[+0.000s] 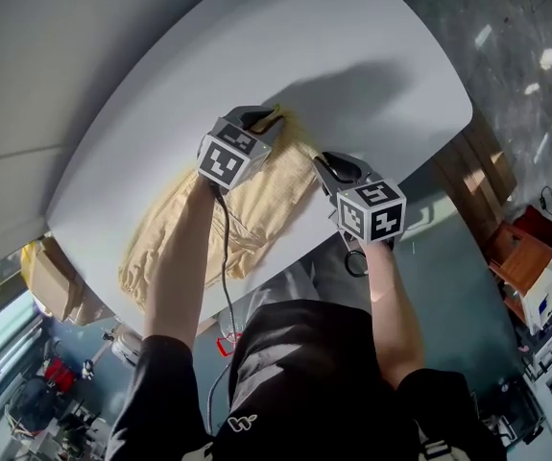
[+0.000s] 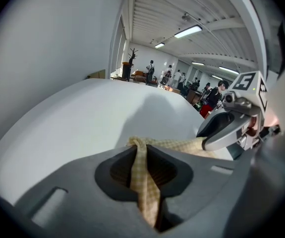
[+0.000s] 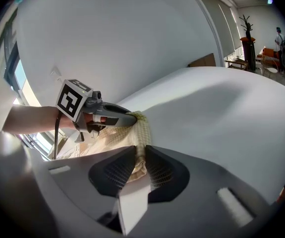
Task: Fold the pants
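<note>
Pants (image 1: 256,200) on table (image 1: 352,56), left gripper (image 1: 274,118), right gripper (image 1: 317,160) both clenched on cloth edge (cardboard box (image 1: 55,281) nearby)

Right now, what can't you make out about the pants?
- Head view: the left gripper and forearm cover the middle of the pants; folds beneath are hidden.
- Left gripper view: its body hides all but a pinched strip.
- Right gripper view: white flap between the right gripper jaws; label or lining, cannot tell.
- Waistband or hem gripped: unclear.

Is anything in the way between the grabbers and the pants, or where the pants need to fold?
Nothing visible. The left gripper and the right gripper each pinch the far edge of the pants, with nothing else between their jaws. The table around the pants shows only its white top.
</note>
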Available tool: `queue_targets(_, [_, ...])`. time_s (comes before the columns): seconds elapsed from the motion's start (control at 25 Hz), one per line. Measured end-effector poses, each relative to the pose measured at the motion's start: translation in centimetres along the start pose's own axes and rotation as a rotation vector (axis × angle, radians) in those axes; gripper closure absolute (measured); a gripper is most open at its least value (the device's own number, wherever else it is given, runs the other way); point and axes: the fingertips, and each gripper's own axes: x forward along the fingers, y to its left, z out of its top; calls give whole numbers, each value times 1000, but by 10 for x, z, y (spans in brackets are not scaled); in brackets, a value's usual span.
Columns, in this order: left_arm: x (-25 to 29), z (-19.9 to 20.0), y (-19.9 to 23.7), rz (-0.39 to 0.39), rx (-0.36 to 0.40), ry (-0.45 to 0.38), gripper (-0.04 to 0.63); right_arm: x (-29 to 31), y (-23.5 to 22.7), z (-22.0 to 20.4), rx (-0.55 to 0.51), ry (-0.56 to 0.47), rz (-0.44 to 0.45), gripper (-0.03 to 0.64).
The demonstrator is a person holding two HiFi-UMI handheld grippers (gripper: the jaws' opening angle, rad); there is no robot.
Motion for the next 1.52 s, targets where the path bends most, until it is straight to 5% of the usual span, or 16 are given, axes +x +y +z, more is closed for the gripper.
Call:
queue_targets(0.2, [3, 5, -7, -36, -42, -15, 548, -9, -4, 0, 2, -4, 2, 544])
queue_targets(0.72, [73, 79, -79, -157, 71, -11, 548, -86, -94, -1, 93, -80, -176, 543])
queue_targets(0.96, [79, 97, -103, -187, 55, -56, 548, -110, -108, -4, 114, -105, -187, 543])
queue_targets(1.52, [-37, 106, -74, -122, 8, -255, 548, -129, -24, 80, -170, -158, -95, 545])
